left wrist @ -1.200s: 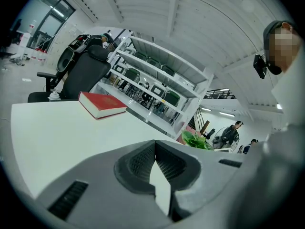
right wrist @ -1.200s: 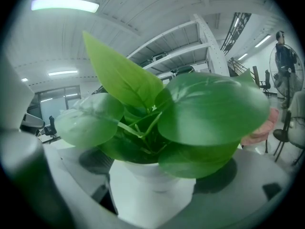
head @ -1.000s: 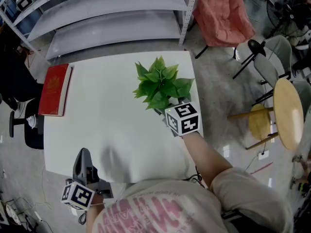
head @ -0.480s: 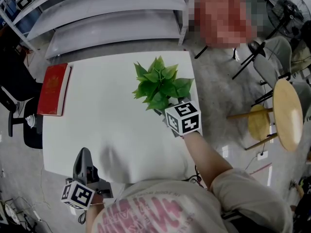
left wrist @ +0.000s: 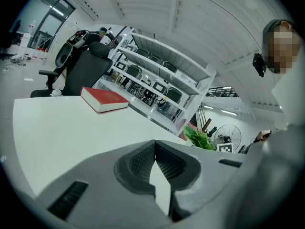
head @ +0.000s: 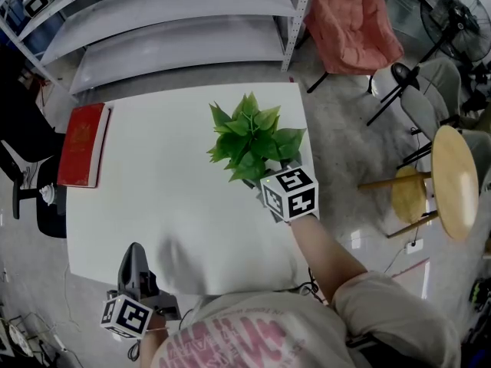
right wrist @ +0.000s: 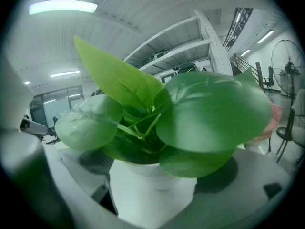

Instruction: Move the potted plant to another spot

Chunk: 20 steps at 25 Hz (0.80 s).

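The potted plant (head: 249, 138), with broad green leaves in a white pot, stands near the right edge of the white table (head: 153, 198). My right gripper (head: 266, 181) reaches in from the near side and is shut on the pot, its fingertips hidden under the leaves. In the right gripper view the white pot (right wrist: 151, 191) fills the space between the jaws, with leaves (right wrist: 209, 111) above it. My left gripper (head: 135, 261) hangs at the table's near left corner, shut and holding nothing. The left gripper view shows its pads (left wrist: 143, 161) together, with the plant (left wrist: 200, 138) far off.
A red book (head: 81, 144) lies at the table's left edge, also in the left gripper view (left wrist: 105, 99). Grey metal shelving (head: 176, 29) runs behind the table. A pink chair (head: 349, 18), a round wooden stool (head: 454, 179) and a black office chair (head: 34, 198) stand around it.
The plant and my right gripper have shifted slightly left and toward me together. The left gripper has dropped a little lower in the head view.
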Motion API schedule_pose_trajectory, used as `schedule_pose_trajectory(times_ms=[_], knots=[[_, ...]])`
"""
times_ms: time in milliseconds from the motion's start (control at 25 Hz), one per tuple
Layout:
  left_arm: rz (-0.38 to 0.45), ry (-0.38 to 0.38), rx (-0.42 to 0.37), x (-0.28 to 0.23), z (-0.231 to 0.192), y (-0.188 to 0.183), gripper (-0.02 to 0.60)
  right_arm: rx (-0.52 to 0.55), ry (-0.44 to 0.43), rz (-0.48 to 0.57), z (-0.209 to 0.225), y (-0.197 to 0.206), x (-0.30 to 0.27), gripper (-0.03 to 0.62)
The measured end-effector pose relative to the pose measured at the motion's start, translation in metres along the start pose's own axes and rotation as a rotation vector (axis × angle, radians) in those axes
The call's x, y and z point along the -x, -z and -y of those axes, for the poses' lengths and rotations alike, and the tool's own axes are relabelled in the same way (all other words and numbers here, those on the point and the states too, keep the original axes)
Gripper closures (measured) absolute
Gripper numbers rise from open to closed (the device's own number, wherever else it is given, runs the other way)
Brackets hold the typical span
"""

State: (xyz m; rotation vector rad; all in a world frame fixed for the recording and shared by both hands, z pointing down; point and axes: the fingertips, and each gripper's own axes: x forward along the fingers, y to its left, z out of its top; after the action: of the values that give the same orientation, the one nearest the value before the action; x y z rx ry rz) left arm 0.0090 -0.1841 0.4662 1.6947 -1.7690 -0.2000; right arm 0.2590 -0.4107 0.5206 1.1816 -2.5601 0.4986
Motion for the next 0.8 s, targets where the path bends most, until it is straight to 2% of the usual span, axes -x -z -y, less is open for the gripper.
schedule_pose_trajectory(times_ms=[200, 680, 800], knots=[[-0.036, -0.014, 0.035, -0.003, -0.004, 0.018, 0.579, -0.025, -0.002, 0.021, 0.0, 0.002, 0.002, 0.085], [-0.046, 0.051, 0.007, -0.002, 0.005, 0.008, 0.578, -0.069, 0.047, 0.008, -0.005, 0.01, 0.02, 0.085], [-0.043, 0.099, -0.001, -0.003, 0.007, 0.002, 0.578, -0.105, 0.075, 0.006, -0.006, 0.012, 0.031, 0.085]])
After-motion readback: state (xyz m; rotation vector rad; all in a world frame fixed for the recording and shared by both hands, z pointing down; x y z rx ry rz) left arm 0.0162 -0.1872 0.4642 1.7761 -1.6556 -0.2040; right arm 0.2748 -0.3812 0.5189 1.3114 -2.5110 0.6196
